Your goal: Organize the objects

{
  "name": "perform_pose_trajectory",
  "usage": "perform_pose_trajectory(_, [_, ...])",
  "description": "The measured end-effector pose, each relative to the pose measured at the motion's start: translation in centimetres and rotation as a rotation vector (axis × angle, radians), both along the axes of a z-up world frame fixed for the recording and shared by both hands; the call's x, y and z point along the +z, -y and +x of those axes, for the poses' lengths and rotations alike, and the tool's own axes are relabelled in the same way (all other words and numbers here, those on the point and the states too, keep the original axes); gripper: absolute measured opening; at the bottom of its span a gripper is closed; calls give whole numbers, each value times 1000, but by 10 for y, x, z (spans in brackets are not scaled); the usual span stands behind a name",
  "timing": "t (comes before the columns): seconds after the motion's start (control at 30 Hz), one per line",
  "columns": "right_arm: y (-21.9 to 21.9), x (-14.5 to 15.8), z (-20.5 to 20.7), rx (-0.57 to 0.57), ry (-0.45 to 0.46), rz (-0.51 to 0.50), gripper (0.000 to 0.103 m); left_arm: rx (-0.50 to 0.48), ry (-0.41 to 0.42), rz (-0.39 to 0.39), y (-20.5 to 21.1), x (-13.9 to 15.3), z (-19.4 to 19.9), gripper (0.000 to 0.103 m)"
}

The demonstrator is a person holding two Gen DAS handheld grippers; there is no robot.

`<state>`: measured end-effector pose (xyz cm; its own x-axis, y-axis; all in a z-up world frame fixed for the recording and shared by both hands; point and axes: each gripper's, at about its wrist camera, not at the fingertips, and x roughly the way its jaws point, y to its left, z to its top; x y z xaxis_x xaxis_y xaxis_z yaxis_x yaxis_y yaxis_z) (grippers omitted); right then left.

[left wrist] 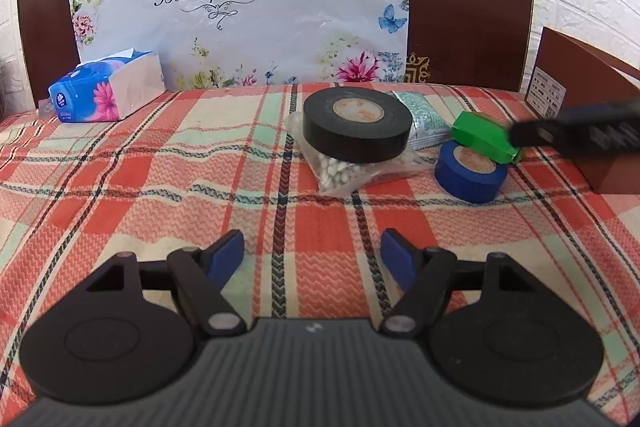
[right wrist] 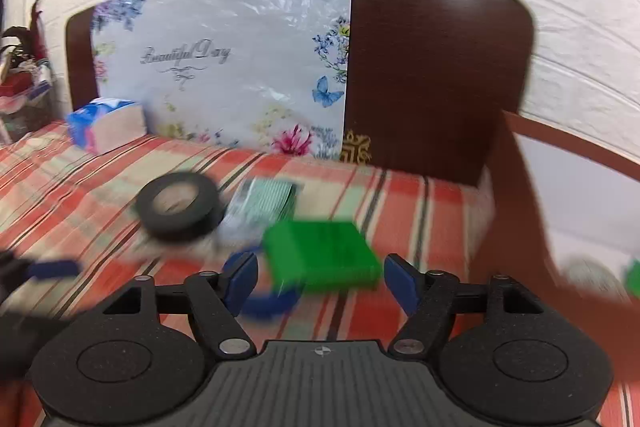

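- Two grippers were in view: the left gripper (left wrist: 312,251) hung over the near part of the plaid tablecloth (left wrist: 140,167) with its blue-padded fingers spread apart and nothing between them.
- The right gripper (right wrist: 320,277) also had its fingers apart; a green box (right wrist: 320,253) lay in the gap between the pads, and motion blur kept me from telling whether either pad touched it.
- In the left wrist view that green box (left wrist: 486,141) sat tilted on top of a blue tape roll (left wrist: 470,173) toward the right edge of the cloth, with the right gripper's dark finger reaching its right end.
- Just left of the blue roll, a black tape roll (left wrist: 358,125) rested on a clear bag of white beads (left wrist: 340,175).
- Behind those, a packet of teal beads (left wrist: 420,119) lay flat, partly tucked behind the black roll.
- A brown cardboard box (left wrist: 576,115) stood at the right edge of the cloth, beside the blue roll.
- At the far left corner sat a blue tissue pack (left wrist: 106,89).
- Along the far edge, a floral plastic sheet printed "Beautiful Day" (left wrist: 240,7) leaned on a dark wooden headboard (left wrist: 468,7).
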<state>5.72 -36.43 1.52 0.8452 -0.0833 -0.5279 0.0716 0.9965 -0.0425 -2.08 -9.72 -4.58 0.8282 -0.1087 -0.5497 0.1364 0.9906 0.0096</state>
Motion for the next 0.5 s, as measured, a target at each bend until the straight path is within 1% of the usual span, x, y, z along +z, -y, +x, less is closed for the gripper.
perform_pose_trajectory(0.03, [5, -3, 15, 5, -21, 6, 78, -1, 1, -5, -1, 0, 0, 77])
perform_pose_trajectory(0.07, [10, -7, 30, 7, -52, 16, 80, -2, 2, -11, -1, -1, 0, 77])
perform_pose_trajectory(0.1, [16, -14, 42, 3, -87, 37, 82, -3, 3, -16, -2, -1, 1, 77])
perform_pose_trajectory(0.13, [24, -20, 50, -1, -112, 76, 85, -4, 4, -18, -2, -1, 1, 78])
perform_pose_trajectory(0.17, [31, -22, 52, -1, -114, 131, 84, -6, 5, -19, -3, -2, 2, 79])
perform_pose_trajectory(0.2, [34, -22, 50, -7, -109, 168, 74, -8, 5, -21, -3, -2, 2, 79])
perform_pose_trajectory(0.27, [38, -17, 39, -12, -105, 217, 66, -11, 6, -26, -3, -3, 3, 80])
perform_pose_trajectory(0.3, [38, -13, 31, -2, -97, 244, 64, -11, 6, -28, -3, -3, 3, 80])
perform_pose_trajectory(0.33, [35, -10, 20, 2, -79, 236, 63, -12, 6, -27, -3, -2, 3, 80])
perform_pose_trajectory(0.4, [24, -6, -7, 11, -47, 159, 63, -13, 6, -23, -2, -2, 4, 81])
perform_pose_trajectory(0.5, [16, -7, -62, 20, -26, 76, 63, -13, 6, -18, -1, -2, 3, 81])
